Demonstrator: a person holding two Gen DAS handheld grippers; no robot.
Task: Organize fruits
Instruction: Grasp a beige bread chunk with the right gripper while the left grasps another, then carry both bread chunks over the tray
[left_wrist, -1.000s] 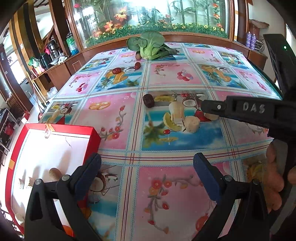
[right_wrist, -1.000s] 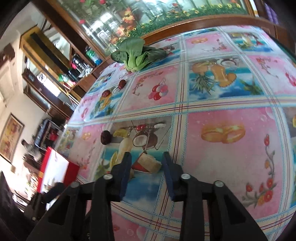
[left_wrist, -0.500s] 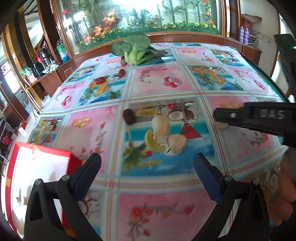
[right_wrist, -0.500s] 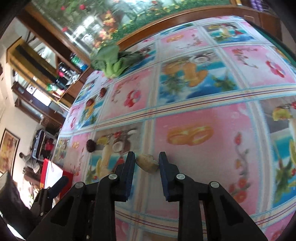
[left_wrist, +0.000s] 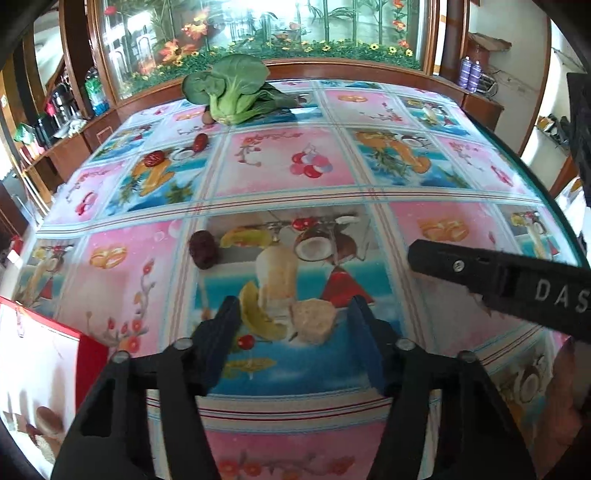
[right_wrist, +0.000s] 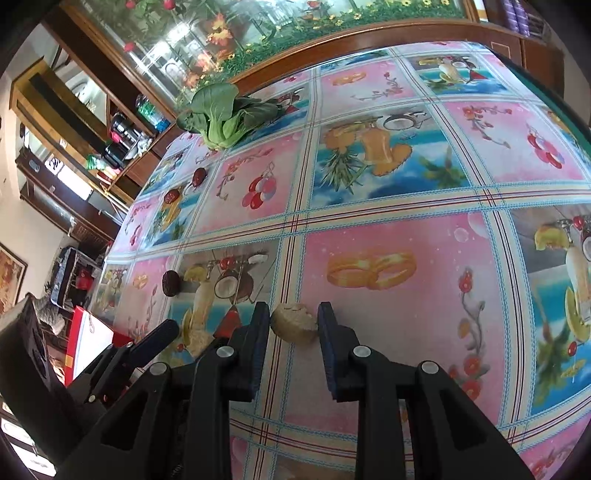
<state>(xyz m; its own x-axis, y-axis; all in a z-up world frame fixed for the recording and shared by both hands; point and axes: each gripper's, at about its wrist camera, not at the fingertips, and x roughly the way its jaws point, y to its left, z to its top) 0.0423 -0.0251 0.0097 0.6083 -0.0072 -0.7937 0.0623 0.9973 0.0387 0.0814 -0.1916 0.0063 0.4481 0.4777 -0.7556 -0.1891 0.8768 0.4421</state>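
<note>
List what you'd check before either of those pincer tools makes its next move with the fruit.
1. Tan lump sits between the right gripper jaws: ok.
2. Right jaws really clamp it: cannot tell; both sides look touching or nearly so.
3. Second tan lump lies between the left gripper jaws: ok; the jaws are wide, off it.
4. Red box open to receive fruit: ok; its white inside shows.
5. The two grippers clear of each other: ok, close but apart.
6. All fruit gathered: not ok; a dark date lies loose on the tablecloth.
</note>
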